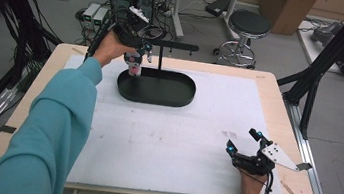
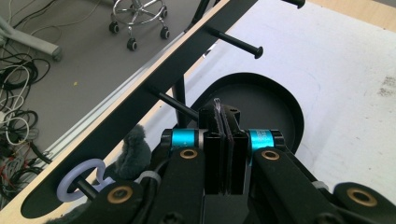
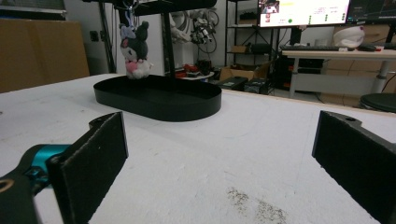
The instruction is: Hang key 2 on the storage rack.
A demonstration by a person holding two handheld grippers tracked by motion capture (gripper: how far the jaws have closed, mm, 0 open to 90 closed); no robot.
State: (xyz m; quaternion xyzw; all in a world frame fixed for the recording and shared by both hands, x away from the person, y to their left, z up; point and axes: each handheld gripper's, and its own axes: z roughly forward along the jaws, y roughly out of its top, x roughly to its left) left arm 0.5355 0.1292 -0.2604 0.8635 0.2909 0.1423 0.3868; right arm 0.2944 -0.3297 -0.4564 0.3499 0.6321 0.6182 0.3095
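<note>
High view: left gripper [image 1: 138,52] closed, maybe pinching cord, plush [image 1: 134,65] hanging over tray [image 1: 180,98]; right gripper [image 1: 243,145] open.

My right tongs [image 3: 219,163] gape wide over the white surface [image 3: 224,140]; beyond them a plush toy [image 3: 133,49] dangles above the black tray [image 3: 159,100].

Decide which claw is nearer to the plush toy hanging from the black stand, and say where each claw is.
Left. The left claw is up at the plush toy by the stand's bar; the right claw sits far off at the table's near right corner.
</note>
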